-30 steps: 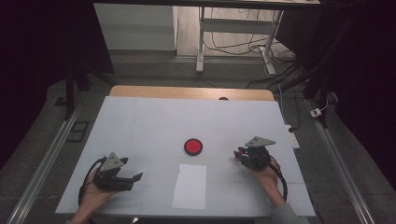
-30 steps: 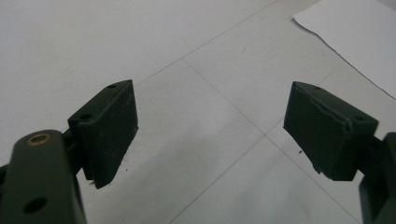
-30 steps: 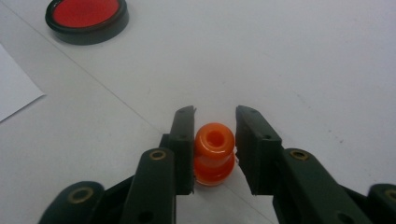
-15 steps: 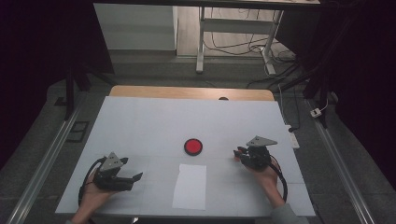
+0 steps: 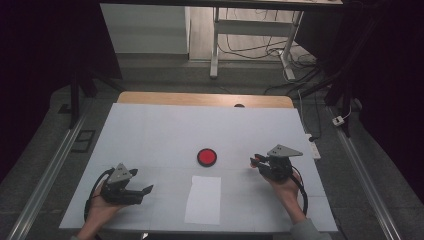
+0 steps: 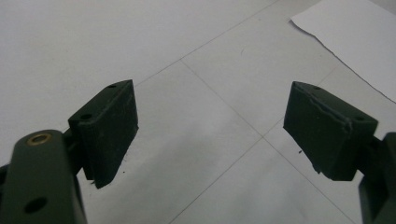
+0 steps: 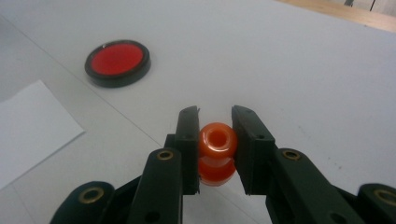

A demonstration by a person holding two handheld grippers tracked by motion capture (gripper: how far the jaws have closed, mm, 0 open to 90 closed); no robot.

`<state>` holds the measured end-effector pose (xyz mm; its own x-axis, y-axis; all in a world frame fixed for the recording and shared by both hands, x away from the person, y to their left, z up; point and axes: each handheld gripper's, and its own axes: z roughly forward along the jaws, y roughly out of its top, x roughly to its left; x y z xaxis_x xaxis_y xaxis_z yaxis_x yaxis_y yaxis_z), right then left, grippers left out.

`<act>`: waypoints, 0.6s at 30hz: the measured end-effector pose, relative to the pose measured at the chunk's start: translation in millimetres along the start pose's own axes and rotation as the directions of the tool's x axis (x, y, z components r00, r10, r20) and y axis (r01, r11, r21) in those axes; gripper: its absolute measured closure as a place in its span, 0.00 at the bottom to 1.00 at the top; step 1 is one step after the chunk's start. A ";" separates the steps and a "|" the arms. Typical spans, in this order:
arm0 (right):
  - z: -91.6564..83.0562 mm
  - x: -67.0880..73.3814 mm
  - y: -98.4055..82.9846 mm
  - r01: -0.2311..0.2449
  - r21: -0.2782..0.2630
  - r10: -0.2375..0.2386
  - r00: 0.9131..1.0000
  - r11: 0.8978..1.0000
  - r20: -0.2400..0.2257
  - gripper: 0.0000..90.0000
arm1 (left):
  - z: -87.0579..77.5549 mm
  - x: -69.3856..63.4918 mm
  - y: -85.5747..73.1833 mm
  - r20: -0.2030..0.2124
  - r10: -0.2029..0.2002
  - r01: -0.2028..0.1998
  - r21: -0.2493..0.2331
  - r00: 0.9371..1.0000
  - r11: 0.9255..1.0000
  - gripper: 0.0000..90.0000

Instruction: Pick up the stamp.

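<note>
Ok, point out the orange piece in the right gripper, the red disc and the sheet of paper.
orange piece [image 7: 215, 140], right gripper view, on its rounded top beside the hole.
red disc [image 5: 206, 157], high view, on its red centre.
sheet of paper [image 5: 204, 199], high view, on its middle.

white paper sheet [image 5: 203, 199], white table [image 5: 165, 130], power strip [image 5: 313, 146]

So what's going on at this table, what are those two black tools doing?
A person sits at a white table with a pair of hand-held tongs in each hand. The right tongs are shut on a small orange piece with a hole in it, holding it just off the table, with a red disc in a black rim lying further ahead. The left tongs are open with nothing between them, low over the table. A white sheet of paper lies between the two hands.
</note>
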<state>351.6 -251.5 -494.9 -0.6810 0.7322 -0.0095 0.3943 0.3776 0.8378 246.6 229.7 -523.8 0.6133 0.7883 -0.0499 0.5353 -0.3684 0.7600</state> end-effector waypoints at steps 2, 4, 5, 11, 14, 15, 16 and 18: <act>-2.4 0.7 1.7 -0.007 -0.016 0.007 1.000 1.000 -0.005 0.79 | -0.1 0.0 0.0 0.000 0.000 0.000 -0.002 1.000 1.000 0.20; -3.7 0.8 2.6 -0.008 -0.023 0.008 1.000 1.000 -0.008 0.79 | -0.1 0.0 0.0 0.000 0.000 0.000 -0.002 1.000 1.000 0.20; -6.3 1.6 4.5 -0.017 -0.037 0.016 1.000 0.999 -0.015 0.79 | -0.2 0.1 0.0 0.000 0.000 0.000 -0.002 1.000 1.000 0.20; -11.4 5.3 8.9 -0.018 -0.073 0.016 1.000 0.997 -0.025 0.79 | -0.6 0.1 0.0 -0.001 0.001 -0.001 -0.006 1.000 1.000 0.21; -12.8 7.5 10.7 -0.020 -0.088 0.017 0.999 0.996 -0.033 0.79 | -0.2 0.0 0.1 0.000 0.002 -0.002 -0.005 1.000 1.000 0.21; -13.2 8.1 11.4 -0.018 -0.092 0.015 0.999 0.996 -0.036 0.79 | -0.2 0.0 0.1 0.000 0.002 -0.002 -0.005 1.000 1.000 0.21; -13.2 8.1 11.4 -0.018 -0.092 0.015 0.999 0.996 -0.036 0.79 | -0.2 0.0 0.1 0.000 0.002 -0.002 -0.005 1.000 1.000 0.21; -14.4 9.5 12.8 -0.013 -0.095 0.009 0.999 0.995 -0.039 0.79 | -0.1 -0.1 0.0 -0.001 0.003 -0.003 -0.003 1.000 1.000 0.21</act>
<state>341.3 -247.9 -476.4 -0.7010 0.7129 0.0195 0.3424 0.3124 0.8861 246.5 229.7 -523.7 0.6141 0.7878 -0.0471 0.5317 -0.3688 0.7624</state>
